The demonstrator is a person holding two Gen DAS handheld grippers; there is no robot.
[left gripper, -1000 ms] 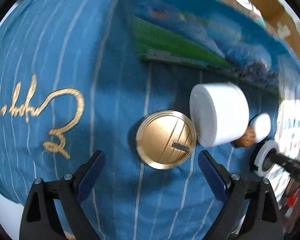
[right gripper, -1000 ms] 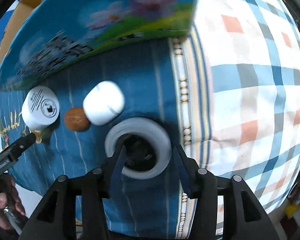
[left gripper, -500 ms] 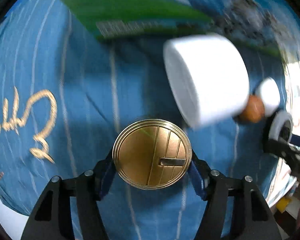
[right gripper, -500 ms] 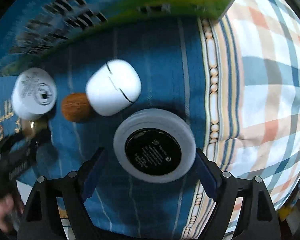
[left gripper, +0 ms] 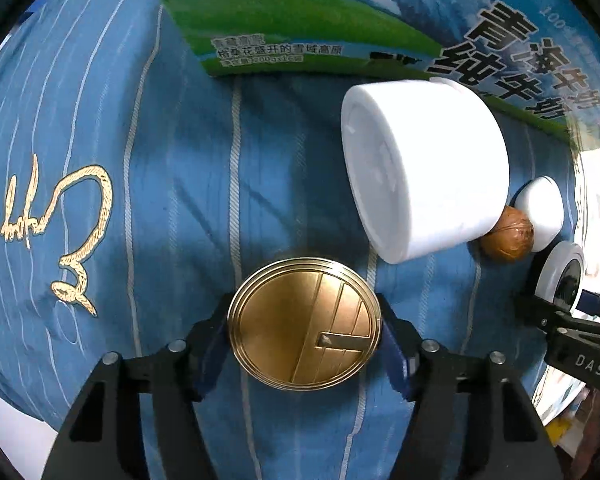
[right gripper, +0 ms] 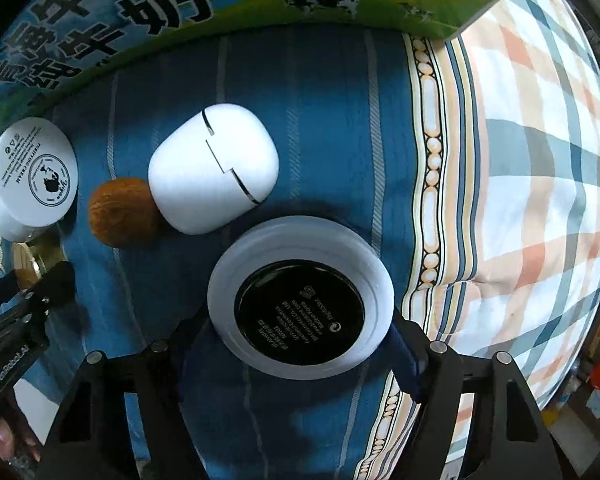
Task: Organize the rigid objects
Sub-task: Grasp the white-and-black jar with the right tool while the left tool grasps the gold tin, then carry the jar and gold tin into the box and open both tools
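Left wrist view: we have the left gripper (left gripper: 305, 330) clamped on the gold tin lid (left gripper: 304, 323); the right gripper (right gripper: 300, 330) grips the white-rimmed black jar (right gripper: 300, 298). Cream jar (right gripper: 30, 178), walnut (right gripper: 122, 212) and earbud case (right gripper: 214, 174) remain on the blue cloth (left gripper: 160, 200) beside the milk carton box (left gripper: 300, 32), unsorted.

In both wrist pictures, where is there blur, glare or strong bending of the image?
Left wrist view: sharp centre, soft sheen on the round gold metal lid, white cylindrical jar nearly overexposed, printed carton curved by the fisheye. Right wrist view: sharp, black disc in a white ring shows legible print; checked cloth bends strongly.
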